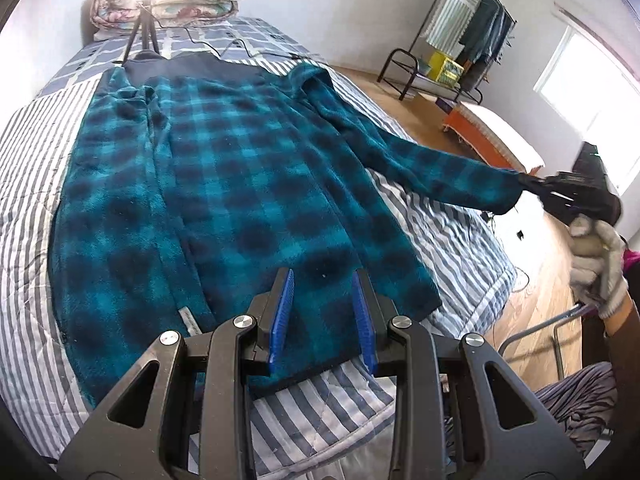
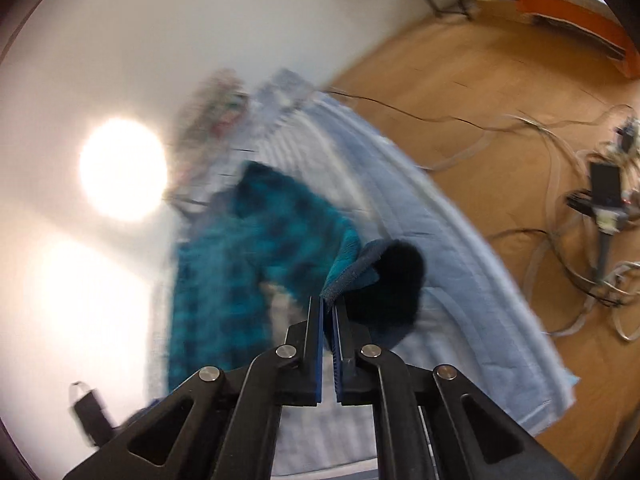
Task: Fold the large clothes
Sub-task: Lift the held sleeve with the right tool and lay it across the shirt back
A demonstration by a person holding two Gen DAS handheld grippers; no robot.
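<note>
The robe is spread flat on the bed, front up, and no fold of the body is seen yet. Its left-hand sleeve is already laid inward over the front. The cuff of the other sleeve is clamped in the jaws of the right gripper and held out off the bed. The left gripper is held over the hem, jaws apart on nothing. That sleeve and the body folds are judged still to be done

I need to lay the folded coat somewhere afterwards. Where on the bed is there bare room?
Bare striped bedspread runs along the plaid coat's left side, and another patch lies near the left tongs, below the hem. The head end is crowded: tripod, cable, folded quilts. The right tongs hold the sleeve cuff out past the bed's right edge.
</note>
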